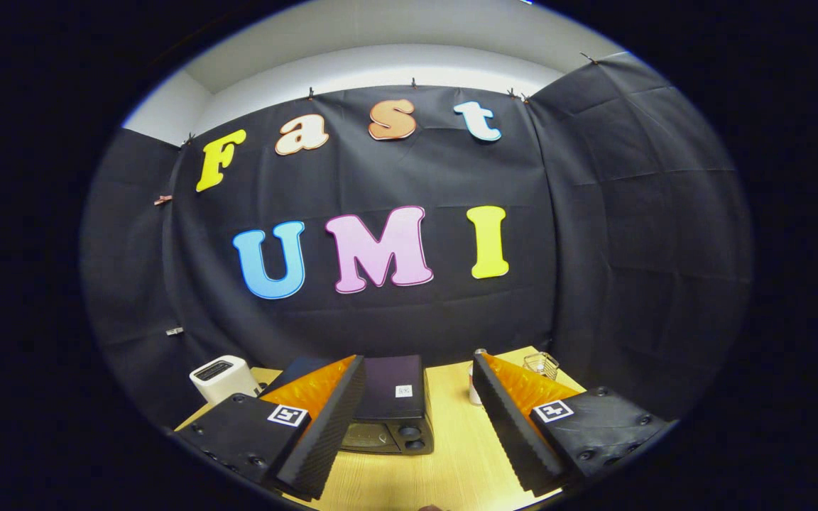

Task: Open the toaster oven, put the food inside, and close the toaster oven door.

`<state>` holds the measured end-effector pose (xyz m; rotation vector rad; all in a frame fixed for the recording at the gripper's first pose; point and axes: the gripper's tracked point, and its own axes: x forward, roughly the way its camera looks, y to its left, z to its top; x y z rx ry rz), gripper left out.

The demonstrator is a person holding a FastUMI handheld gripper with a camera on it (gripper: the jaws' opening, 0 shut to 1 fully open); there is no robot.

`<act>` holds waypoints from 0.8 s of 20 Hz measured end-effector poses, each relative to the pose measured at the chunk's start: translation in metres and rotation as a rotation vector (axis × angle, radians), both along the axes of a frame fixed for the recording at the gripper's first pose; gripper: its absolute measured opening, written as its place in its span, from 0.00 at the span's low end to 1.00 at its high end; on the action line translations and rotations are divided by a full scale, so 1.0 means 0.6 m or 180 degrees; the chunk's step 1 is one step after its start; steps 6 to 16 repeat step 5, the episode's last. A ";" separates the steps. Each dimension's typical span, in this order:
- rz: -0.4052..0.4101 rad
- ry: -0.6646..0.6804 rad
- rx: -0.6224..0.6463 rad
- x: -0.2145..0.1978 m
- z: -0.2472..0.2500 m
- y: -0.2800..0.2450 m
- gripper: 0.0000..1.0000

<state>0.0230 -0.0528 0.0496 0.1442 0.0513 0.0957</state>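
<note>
My gripper [420, 419] is spread wide, holding nothing, above the pale wooden counter [451, 468]. The black boxy toaster oven [393, 411] sits just ahead between my fingers, door closed. A white toaster [223, 376] stands to its left, a small wire basket [541, 364] beyond my right finger.

toaster oven [395, 404] partly behind finger

Dark boxy oven [396, 404] sitting upright on wooden table, door shut, two knobs showing beside glass front, small white sticker on top, standing just beyond fingers, partly hidden behind left one.
</note>
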 end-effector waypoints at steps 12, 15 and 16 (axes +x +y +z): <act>0.0271 0.0090 -0.0046 0.016 -0.015 0.037 0.99; 0.0271 0.0090 -0.0046 0.016 -0.015 0.037 0.99; 0.0271 0.0090 -0.0046 0.016 -0.015 0.037 0.99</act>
